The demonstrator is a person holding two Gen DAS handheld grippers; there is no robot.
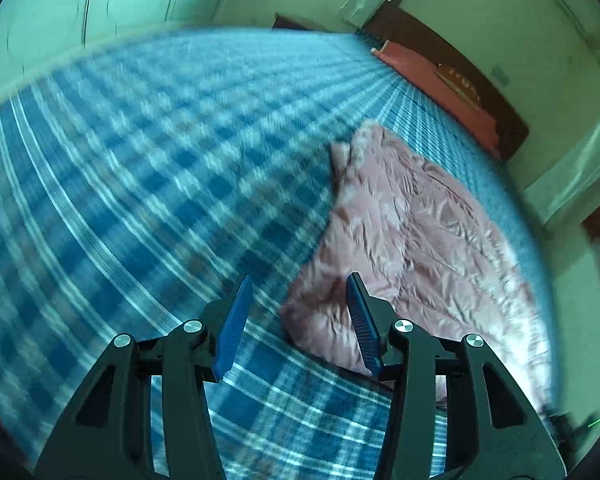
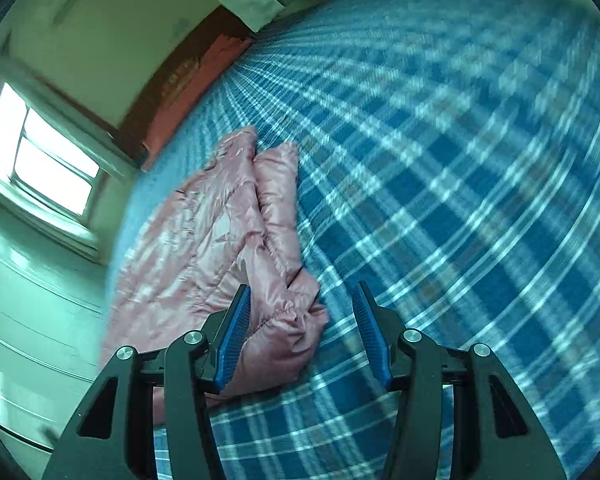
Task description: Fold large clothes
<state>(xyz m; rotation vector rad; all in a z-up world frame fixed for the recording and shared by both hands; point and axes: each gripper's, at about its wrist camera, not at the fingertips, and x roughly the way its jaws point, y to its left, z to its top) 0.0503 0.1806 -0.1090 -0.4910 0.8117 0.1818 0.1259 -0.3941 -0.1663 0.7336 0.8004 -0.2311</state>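
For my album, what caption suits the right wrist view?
Open right gripper poised above a pink puffer jacket lying on a blue plaid bedspread.

Window (image 2: 44, 156) daylight, greenish cast, heavy motion blur.

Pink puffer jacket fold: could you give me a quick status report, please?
Left gripper and right gripper open, holding nothing. Pink puffer jacket lies on the blue plaid bedspread, sleeves folded in. Nothing in the way.

Left claw (image 1: 300, 286) hung open over blue plaid bed (image 1: 140, 168), nothing between pads; pink quilted jacket (image 1: 420, 240) lay rumpled just right of it.
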